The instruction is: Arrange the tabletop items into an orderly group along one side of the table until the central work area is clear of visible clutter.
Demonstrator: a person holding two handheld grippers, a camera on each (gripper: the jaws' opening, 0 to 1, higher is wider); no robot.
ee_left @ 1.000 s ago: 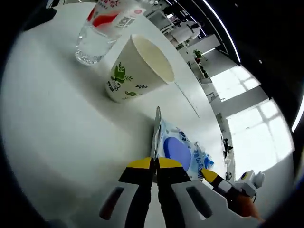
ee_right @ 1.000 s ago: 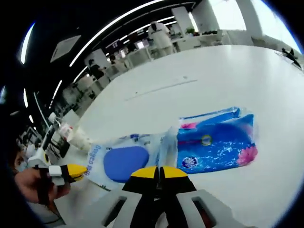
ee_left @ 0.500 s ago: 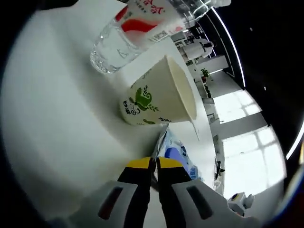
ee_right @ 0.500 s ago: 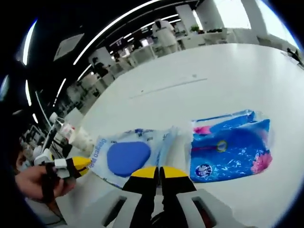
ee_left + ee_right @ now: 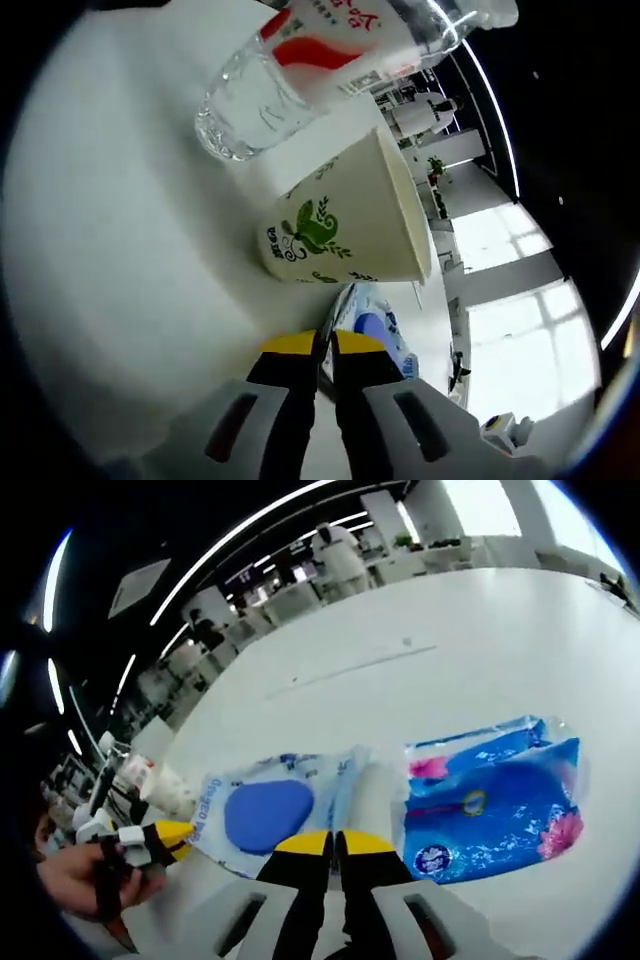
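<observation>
The left hand-held gripper (image 5: 322, 345) has its 2 jaws together on the edge of the pale wipes pack with the blue oval (image 5: 372, 330), which it carries just beside the paper cup (image 5: 350, 225) printed with green leaves; in the right gripper view that same pack (image 5: 270, 810) lies on the white counter (image 5: 420, 670) with the left hand-held gripper (image 5: 165, 832) at its corner, a person's hand (image 5: 85, 875) behind it. The cup stands next to a clear water bottle (image 5: 285, 85) with a red and white label, so 2 items already sit close together along 1 side, and the pale pack looks nearly there, though whether its near edge touches the cup is hard to tell through the fisheye. The right hand-held gripper (image 5: 333, 842) has its jaws closed together, seemingly on nothing, and hovers above the gap between the pale pack and the blue tissue pack (image 5: 495, 805). That blue pack lies apart from the cup and bottle, out in the open middle of the counter. By my reading roughly half the tidying remains: settling the pale pack by the cup, then bringing the blue pack over.
</observation>
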